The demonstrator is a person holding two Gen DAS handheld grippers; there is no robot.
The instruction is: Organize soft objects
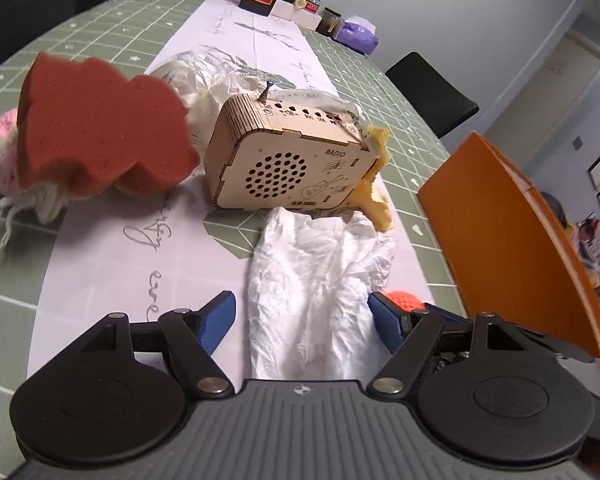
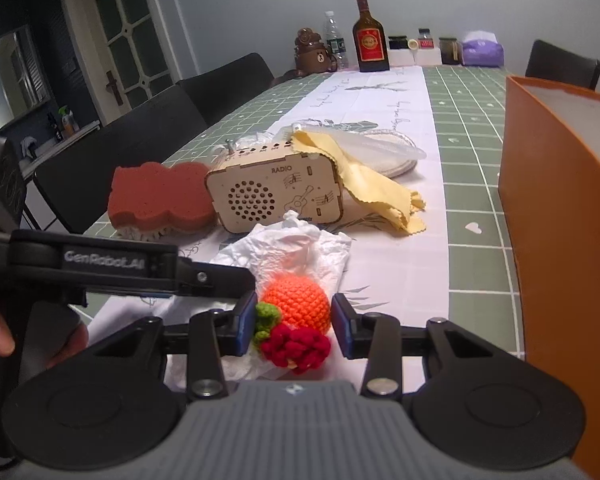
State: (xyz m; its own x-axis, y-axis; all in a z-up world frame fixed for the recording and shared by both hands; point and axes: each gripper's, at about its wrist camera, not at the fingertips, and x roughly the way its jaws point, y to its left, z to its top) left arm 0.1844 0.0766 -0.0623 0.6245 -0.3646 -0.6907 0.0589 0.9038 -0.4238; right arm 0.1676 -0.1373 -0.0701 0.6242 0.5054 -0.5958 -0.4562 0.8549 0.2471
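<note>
Close the right hand-held gripper [image 2: 293,325], jaws spread and empty astride the crocheted orange toy [image 2: 296,300] on the tabletop [image 2: 472,152], squarely around its middle; keep the left hand-held gripper [image 1: 302,312], likewise spread and empty, over the white tissue [image 1: 316,280].

My table [image 2: 476,128], green grid cloth, white runner [image 2: 384,96]: radio [image 2: 274,196] centre, sponge [image 2: 160,200] at 9, tissue [image 2: 300,248] at 6, bottle [image 2: 370,38] at 12.
</note>
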